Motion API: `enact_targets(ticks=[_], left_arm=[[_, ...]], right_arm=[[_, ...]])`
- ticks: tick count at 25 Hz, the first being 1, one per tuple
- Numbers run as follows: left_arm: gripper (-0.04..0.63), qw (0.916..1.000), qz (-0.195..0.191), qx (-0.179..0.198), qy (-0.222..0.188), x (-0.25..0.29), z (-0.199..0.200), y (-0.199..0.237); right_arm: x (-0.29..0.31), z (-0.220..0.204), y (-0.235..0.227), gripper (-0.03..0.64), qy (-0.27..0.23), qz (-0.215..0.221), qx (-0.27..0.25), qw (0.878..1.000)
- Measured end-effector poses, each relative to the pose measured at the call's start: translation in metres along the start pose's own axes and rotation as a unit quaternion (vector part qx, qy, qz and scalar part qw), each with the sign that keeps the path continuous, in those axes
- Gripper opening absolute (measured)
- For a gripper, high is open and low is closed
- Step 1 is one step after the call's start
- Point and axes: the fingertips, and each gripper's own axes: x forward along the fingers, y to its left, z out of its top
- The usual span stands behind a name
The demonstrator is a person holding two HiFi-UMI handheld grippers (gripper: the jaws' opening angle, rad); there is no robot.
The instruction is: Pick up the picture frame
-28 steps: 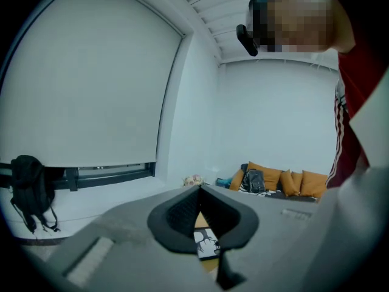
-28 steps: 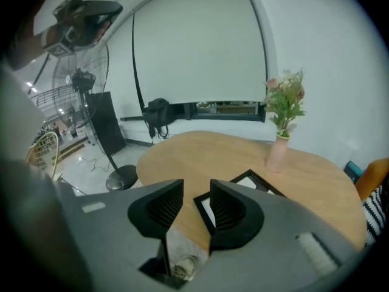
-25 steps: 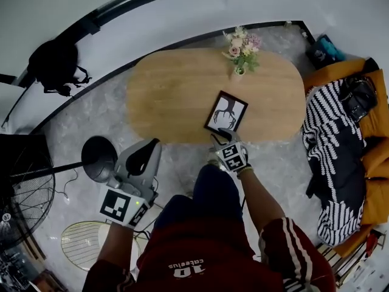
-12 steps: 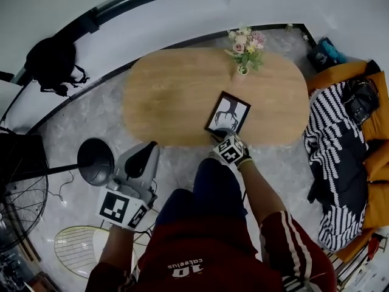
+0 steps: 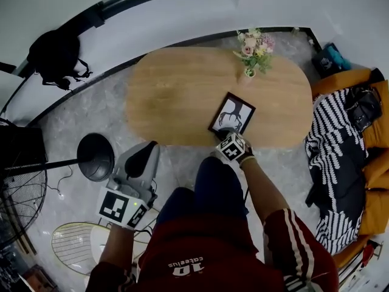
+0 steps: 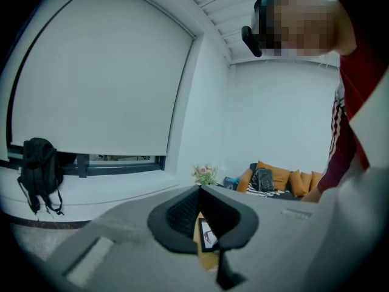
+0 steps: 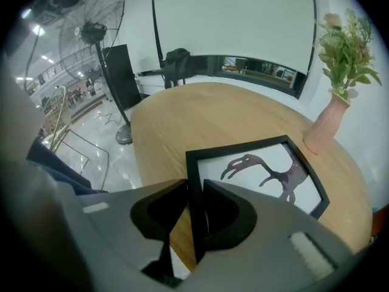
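Note:
The black picture frame (image 5: 233,115) with a dark bird print lies flat on the oval wooden table (image 5: 176,96), near its front edge. My right gripper (image 5: 226,133) points steeply down at the frame's near edge. In the right gripper view that edge (image 7: 193,181) stands between the jaws of the right gripper (image 7: 194,190). The jaws have just been closing and both pads now touch the frame. My left gripper (image 5: 148,148) hangs off the table to the left, above the floor. Its jaws meet at the tips of the left gripper (image 6: 199,190) with nothing held.
A pink vase of flowers (image 5: 250,70) stands at the table's far side, just beyond the frame. An orange sofa with a striped blanket (image 5: 331,139) is at the right. A round floor stand base (image 5: 96,157), a fan (image 5: 18,187) and a backpack (image 5: 55,56) are at the left.
My right gripper has come down onto the frame's near edge, and its jaws have closed in on it. The left gripper has sunk slightly.

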Motion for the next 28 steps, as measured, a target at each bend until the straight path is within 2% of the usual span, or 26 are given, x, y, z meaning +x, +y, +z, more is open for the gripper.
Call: enact_targets(ticks=[2,5,7,10,14,18,28], left_arm=[[0.003,1.0000,0.001,-0.003,0.004,0.002,-0.003,0.000],[0.003,0.9999,-0.001,-0.005,0.009,0.006,-0.004,-0.001],[0.003,0.9999,-0.007,0.000,0.009,0.008,-0.002,-0.003],[0.003,0.9996,-0.008,0.012,0.026,0.010,-0.001,-0.004],[0.003,1.0000,0.006,0.000,0.007,0.011,0.012,0.002],[0.003,0.9999,0.012,-0.004,0.005,0.005,0.028,0.001],[0.003,0.9999,0.012,0.000,-0.002,-0.034,0.106,-0.018]], right_arm=[[0.001,0.001,0.001,0.087,0.010,-0.006,0.000,1.000],[0.002,0.001,0.003,0.080,0.025,-0.014,-0.029,0.999],[0.002,0.002,0.004,0.069,0.023,-0.014,-0.052,0.998],[0.003,0.002,0.005,0.066,0.018,-0.011,-0.061,0.998],[-0.008,0.010,0.003,0.066,0.000,-0.016,-0.053,0.998],[-0.031,0.025,0.003,0.066,-0.020,-0.019,-0.035,0.999],[-0.131,0.063,0.012,0.066,-0.029,-0.028,-0.016,0.999]])
